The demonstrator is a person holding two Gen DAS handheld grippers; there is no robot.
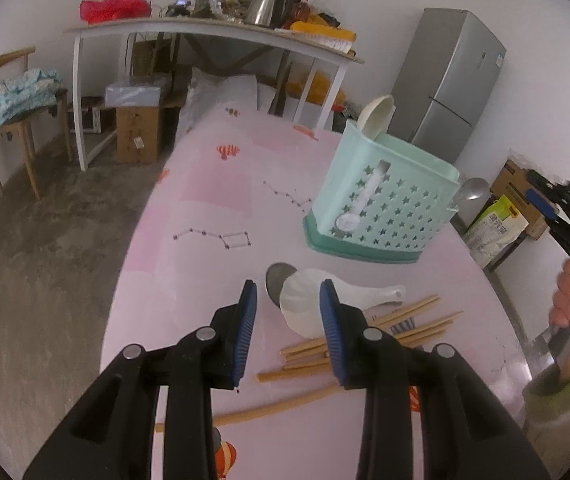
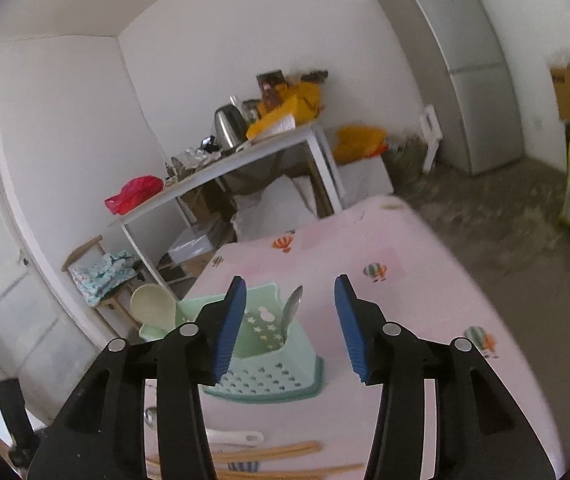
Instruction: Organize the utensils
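**A:** Where did your utensils sit at that point?

**B:** In the left wrist view, the loose pile lay at lower centre on the pink tabletop point(image 1: 189, 216): bamboo chopsticks point(image 1: 365, 344), a white rice paddle point(image 1: 325, 308) across them, and a metal spoon point(image 1: 279, 280) tucked under its blade. The mint caddy point(image 1: 381, 208) stood upper right of them, already holding a cream paddle point(image 1: 377, 116) and another steel spoon point(image 2: 291, 312).

**A:** And the tongs?

**B:** Your left tongs point(image 1: 289, 328) hung released just above the pile, nothing between the pads. Your right tongs point(image 2: 289, 320) were also released and empty, pointed over the caddy.

**A:** How would the paddle handle?

**B:** Light, stiff and probably slick plastic, I'd judge. You'd do best taking it by the narrow handle, not the broad blade, which could skid out. The chopsticks are thin and roll, so pinch them mid-length, one or two together.
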